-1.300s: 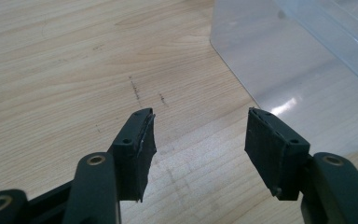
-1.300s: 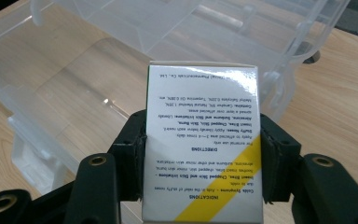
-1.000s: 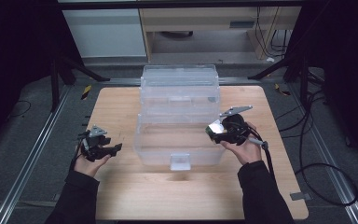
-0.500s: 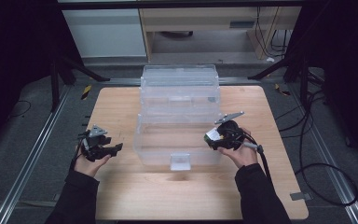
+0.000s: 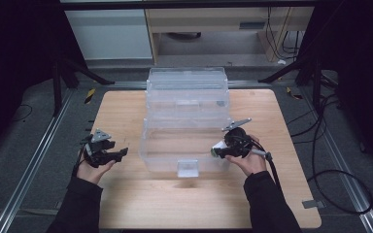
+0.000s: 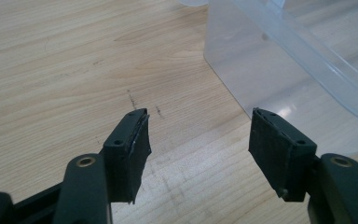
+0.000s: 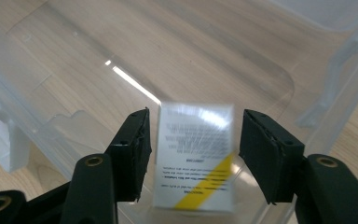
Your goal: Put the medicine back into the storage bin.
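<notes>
Right gripper (image 7: 193, 140) is hovering over the clear plastic bin (image 5: 187, 145), jaws apart with gaps on both sides of a white box (image 7: 195, 158) (printed text, yellow stripe), so not pinching it. Box is sitting over the bin's near right corner. Left gripper (image 6: 198, 144) is idling above the wooden table (image 6: 51, 70) just left of the bin; its jaws have just been opening, nothing between them.

The high view is evenly lit from above on the wooden table (image 5: 126, 204), while the surroundings fall into deep darkness; it looks soft and slightly grainy. Both gripper views are brighter and sharper on the wood grain. A streak of glare crosses the clear plastic bin (image 7: 135, 84), and the white box (image 7: 196, 154) is blurred, its print unreadable. Shadows are faint.
</notes>
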